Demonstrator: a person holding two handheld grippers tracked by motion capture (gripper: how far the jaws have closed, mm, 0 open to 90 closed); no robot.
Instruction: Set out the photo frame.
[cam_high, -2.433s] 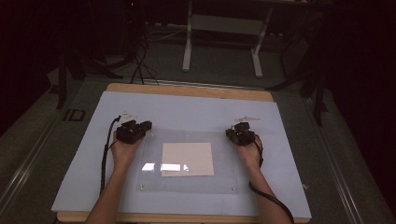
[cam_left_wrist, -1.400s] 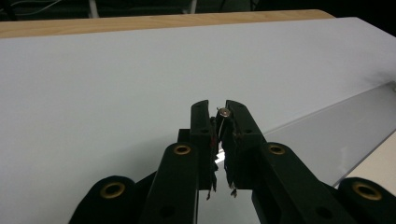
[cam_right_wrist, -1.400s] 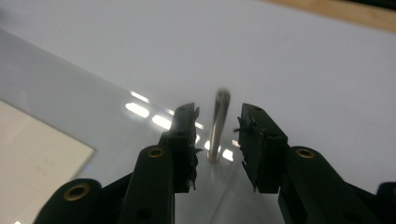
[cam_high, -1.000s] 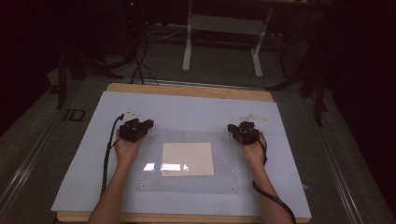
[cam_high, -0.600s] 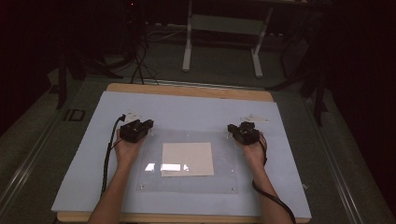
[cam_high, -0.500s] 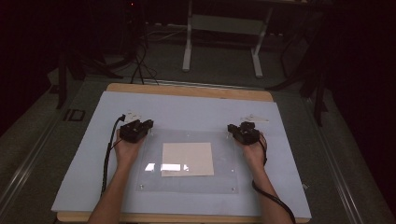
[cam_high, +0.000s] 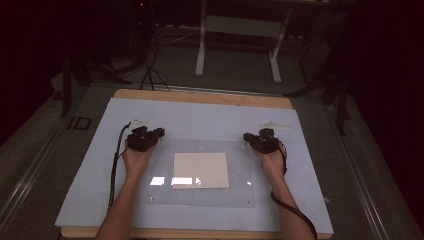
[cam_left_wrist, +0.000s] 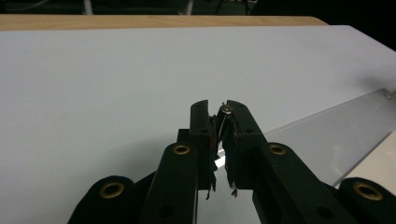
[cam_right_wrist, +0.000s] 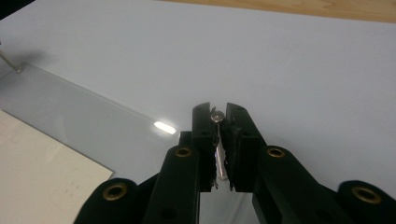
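Pale mat (cam_high: 200, 117) bare beyond clear sheet's (cam_high: 240, 192) far corners

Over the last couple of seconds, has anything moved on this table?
Barely. The left gripper and right gripper stay at the far corners of the clear sheet, each shut on a small metal peg. The white paper lies unmoved.

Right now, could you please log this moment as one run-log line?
left tool: shut on small metal pin | right tool: shut on its round-headed pin | clear acrylic sheet: flat over white square paper
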